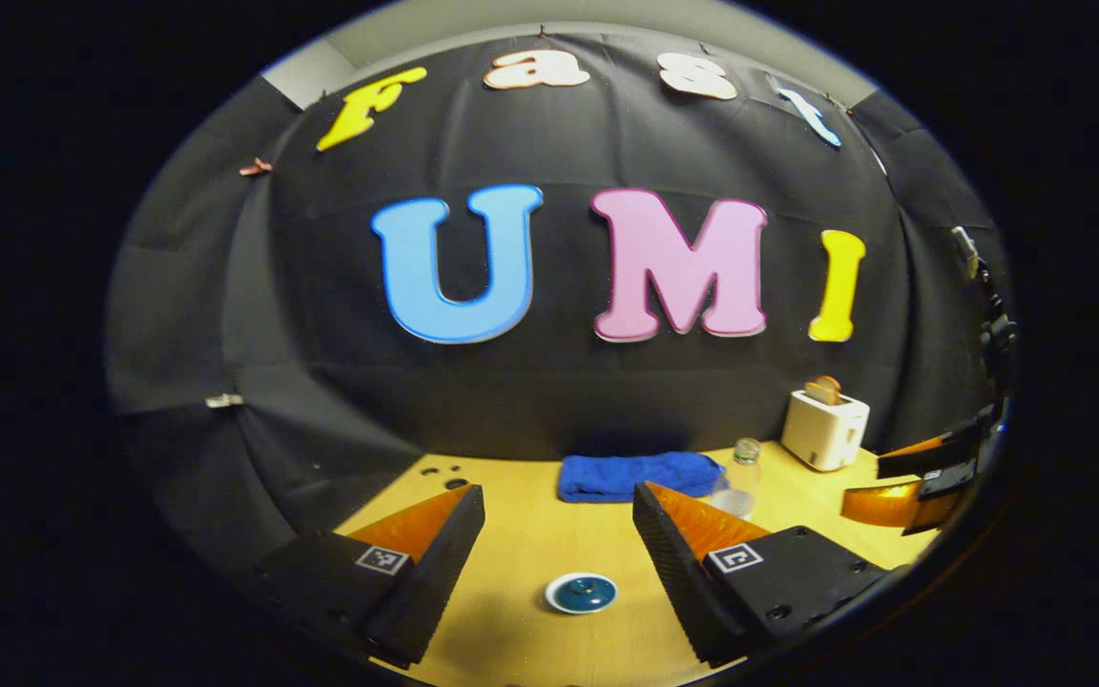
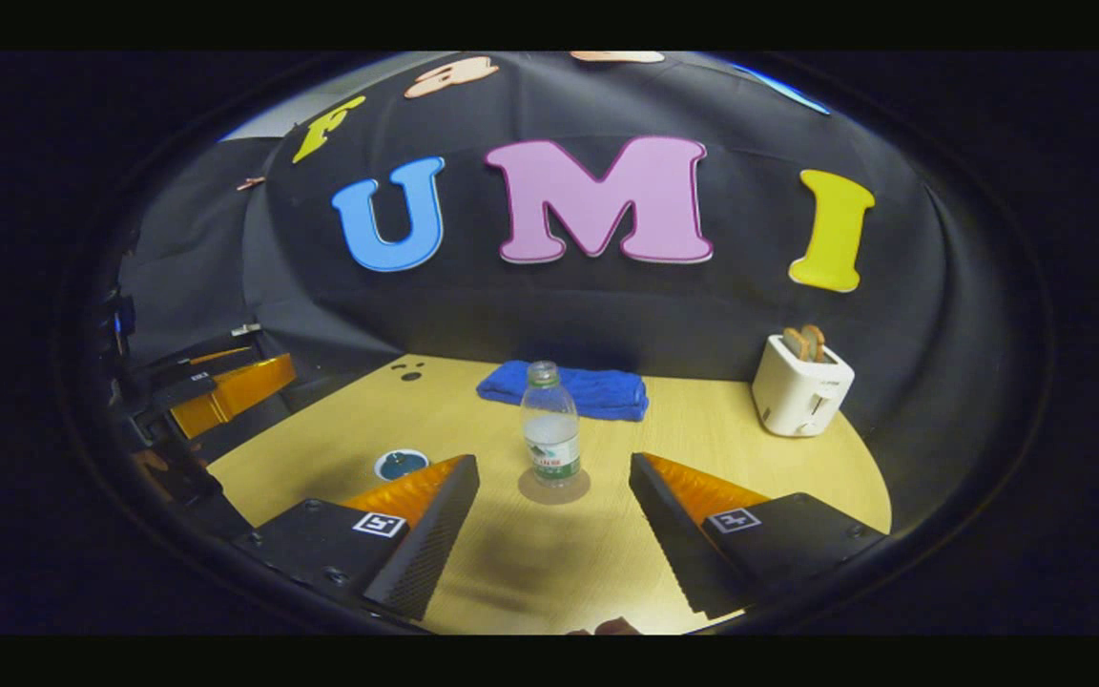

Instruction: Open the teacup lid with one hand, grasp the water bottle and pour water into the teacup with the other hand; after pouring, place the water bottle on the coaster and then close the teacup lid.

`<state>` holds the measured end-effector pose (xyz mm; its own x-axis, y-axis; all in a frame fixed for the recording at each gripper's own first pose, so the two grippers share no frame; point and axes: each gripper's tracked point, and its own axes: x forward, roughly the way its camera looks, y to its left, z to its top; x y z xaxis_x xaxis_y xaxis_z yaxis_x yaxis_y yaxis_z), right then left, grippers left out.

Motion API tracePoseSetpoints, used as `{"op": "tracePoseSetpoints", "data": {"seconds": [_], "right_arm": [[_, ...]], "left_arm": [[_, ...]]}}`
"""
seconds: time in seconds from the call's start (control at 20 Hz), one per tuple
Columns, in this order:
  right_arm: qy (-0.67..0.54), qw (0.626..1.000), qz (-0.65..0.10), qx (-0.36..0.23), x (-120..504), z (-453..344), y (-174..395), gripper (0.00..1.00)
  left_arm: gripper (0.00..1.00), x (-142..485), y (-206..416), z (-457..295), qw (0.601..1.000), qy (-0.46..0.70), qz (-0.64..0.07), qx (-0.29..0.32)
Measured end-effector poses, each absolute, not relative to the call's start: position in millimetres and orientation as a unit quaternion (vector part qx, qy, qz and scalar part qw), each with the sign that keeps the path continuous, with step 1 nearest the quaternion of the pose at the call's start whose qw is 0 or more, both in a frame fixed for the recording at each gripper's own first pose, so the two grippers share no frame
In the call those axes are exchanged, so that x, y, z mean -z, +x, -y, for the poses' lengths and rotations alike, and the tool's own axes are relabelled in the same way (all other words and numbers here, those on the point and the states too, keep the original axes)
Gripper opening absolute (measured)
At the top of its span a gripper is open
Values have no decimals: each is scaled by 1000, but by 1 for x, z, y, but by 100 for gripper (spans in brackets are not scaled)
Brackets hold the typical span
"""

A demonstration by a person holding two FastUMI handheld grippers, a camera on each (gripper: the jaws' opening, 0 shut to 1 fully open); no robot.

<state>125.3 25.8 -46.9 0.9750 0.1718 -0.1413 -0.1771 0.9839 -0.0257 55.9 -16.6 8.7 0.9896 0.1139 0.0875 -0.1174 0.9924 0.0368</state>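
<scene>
Left gripper (image 1: 559, 534): hovering above the tabletop (image 1: 530, 534), jaws spread wide and holding nothing.
Right gripper (image 2: 554, 506): jaws also spread and empty, facing the water bottle (image 2: 550, 434).
Teacup lid (image 1: 581, 593): sitting between the left gripper's fingers and below them, knob facing up; whether it is resting on the teacup I cannot tell.
Water bottle position: standing on the coaster (image 2: 554, 486), in front of the blue towel (image 2: 564, 389); the toaster (image 2: 800, 386) is well apart.
Bottle axis: running vertically, mouth pointing up.
Risk: an off-centre pinch on the small knob is likely to let the lid slip; a high grasp may tip the tall bottle.
</scene>
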Motion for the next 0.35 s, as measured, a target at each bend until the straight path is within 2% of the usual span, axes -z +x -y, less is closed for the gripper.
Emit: {"op": "tracePoseSetpoints", "data": {"seconds": [0.35], "right_arm": [[-6, 997, -13, -73, -4, 0, 87, 98]], "left_arm": [[98, -41, 20, 34, 997, -4, 44, -64]]}}
